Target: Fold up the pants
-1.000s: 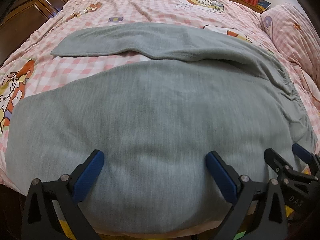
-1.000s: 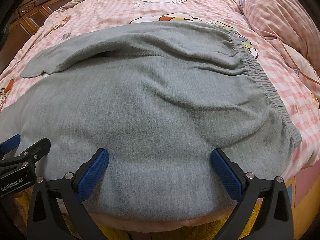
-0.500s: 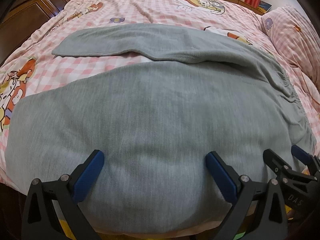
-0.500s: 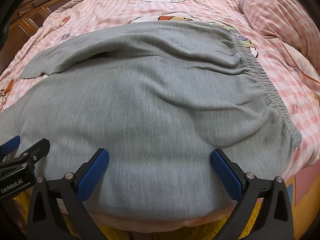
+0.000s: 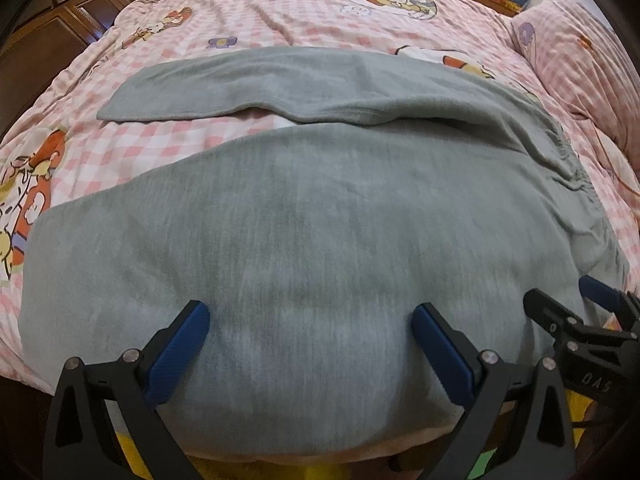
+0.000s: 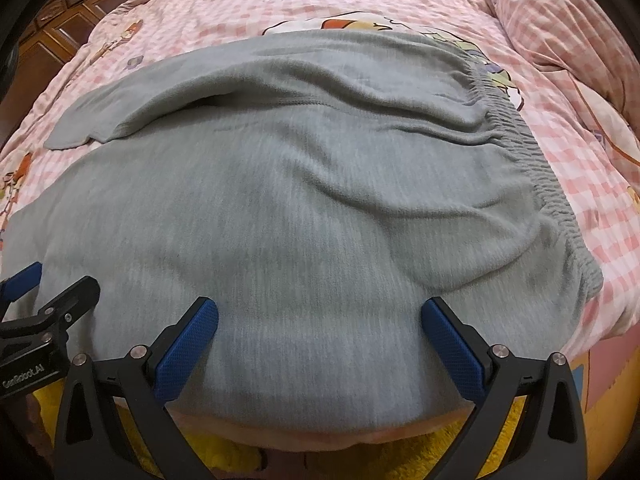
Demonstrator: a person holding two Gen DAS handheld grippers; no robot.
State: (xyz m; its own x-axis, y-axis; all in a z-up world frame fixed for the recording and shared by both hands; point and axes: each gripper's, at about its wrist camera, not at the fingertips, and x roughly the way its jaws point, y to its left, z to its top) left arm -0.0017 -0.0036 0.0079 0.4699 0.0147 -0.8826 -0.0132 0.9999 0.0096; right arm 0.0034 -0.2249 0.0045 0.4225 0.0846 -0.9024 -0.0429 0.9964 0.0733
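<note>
Waistband (image 6: 516,136) clear from right wrist only

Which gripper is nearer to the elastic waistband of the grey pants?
Right. The right gripper sits by the pants' waistband end; the left gripper is beside it, farther toward the legs.

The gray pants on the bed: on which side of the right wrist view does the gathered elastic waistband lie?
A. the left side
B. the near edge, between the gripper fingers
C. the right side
C: the waistband runs down the right side of the gray pants, on the pink checked bedspread.
</note>
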